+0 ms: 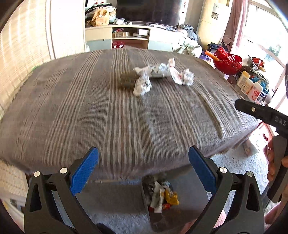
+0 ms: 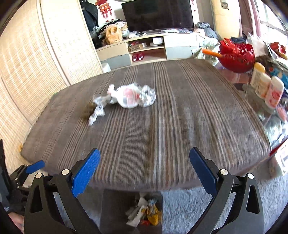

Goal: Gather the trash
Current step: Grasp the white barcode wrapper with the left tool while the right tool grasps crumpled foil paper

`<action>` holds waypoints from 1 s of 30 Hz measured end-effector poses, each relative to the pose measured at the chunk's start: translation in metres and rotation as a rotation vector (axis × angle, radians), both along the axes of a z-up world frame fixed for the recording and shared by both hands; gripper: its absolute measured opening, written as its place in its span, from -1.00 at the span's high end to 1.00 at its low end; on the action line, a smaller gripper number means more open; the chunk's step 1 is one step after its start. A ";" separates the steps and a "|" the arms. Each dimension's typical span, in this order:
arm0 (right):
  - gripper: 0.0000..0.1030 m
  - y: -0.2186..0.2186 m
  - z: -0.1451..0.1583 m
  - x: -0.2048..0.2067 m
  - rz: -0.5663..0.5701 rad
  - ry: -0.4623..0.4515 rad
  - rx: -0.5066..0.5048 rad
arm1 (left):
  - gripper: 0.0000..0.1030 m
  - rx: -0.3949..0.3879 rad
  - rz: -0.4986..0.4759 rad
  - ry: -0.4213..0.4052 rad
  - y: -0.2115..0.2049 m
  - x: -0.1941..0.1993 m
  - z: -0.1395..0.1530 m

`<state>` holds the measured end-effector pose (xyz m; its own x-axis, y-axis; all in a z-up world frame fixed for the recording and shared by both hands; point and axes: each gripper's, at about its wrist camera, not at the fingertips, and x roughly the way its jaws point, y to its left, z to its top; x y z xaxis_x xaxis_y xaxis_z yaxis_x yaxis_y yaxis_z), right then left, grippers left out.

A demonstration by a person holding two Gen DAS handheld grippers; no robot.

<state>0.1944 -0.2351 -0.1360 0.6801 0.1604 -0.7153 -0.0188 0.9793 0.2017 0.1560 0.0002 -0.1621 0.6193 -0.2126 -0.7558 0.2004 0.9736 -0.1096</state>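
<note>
Left tongs and right tongs: both spread wide, holding nothing. Crumpled wrappers lie mid-cushion, well ahead. Bin with trash sits on the floor below.

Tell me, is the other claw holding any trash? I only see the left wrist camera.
Observer: No. The right claw is open and empty, over the near edge of the bed.
Child: Is anything hiding by the bed's left side?
Observer: Yes, a small yellowish scrap lies at its near left corner. I can't tell what it is.
Child: What's on the wall by the TV?
Observer: Red decorations hang just left of the TV.
</note>
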 end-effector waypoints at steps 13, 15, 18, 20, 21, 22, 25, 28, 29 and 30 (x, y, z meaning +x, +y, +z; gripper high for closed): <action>-0.93 -0.012 -0.021 0.109 -0.051 0.036 -0.027 | -0.32 -0.061 -0.056 0.049 -0.025 0.094 -0.017; -0.93 -0.012 -0.027 0.125 -0.051 0.047 -0.015 | -0.20 -0.061 -0.060 0.072 -0.028 0.107 -0.024; -0.90 -0.014 -0.035 0.145 -0.055 0.059 0.019 | -0.19 -0.056 -0.049 0.106 -0.028 0.123 -0.037; -0.81 -0.016 -0.038 0.155 -0.049 0.062 0.055 | -0.19 -0.047 -0.044 0.113 -0.029 0.133 -0.042; -0.76 -0.016 -0.041 0.161 -0.044 0.069 0.074 | -0.19 -0.039 -0.045 0.100 -0.031 0.136 -0.043; -0.75 -0.015 -0.043 0.165 -0.041 0.074 0.081 | -0.19 -0.031 -0.047 0.097 -0.032 0.140 -0.043; -0.57 -0.009 -0.051 0.179 -0.030 0.098 0.076 | -0.18 -0.035 -0.052 0.094 -0.036 0.152 -0.043; -0.11 -0.002 -0.060 0.186 -0.016 0.134 0.064 | 0.03 -0.032 -0.055 0.090 -0.038 0.162 -0.043; 0.01 0.000 -0.060 0.185 -0.012 0.124 0.052 | 0.25 -0.033 -0.059 0.092 -0.039 0.163 -0.043; 0.25 0.002 -0.059 0.183 0.001 0.118 0.050 | 0.35 -0.030 -0.061 0.093 -0.039 0.164 -0.043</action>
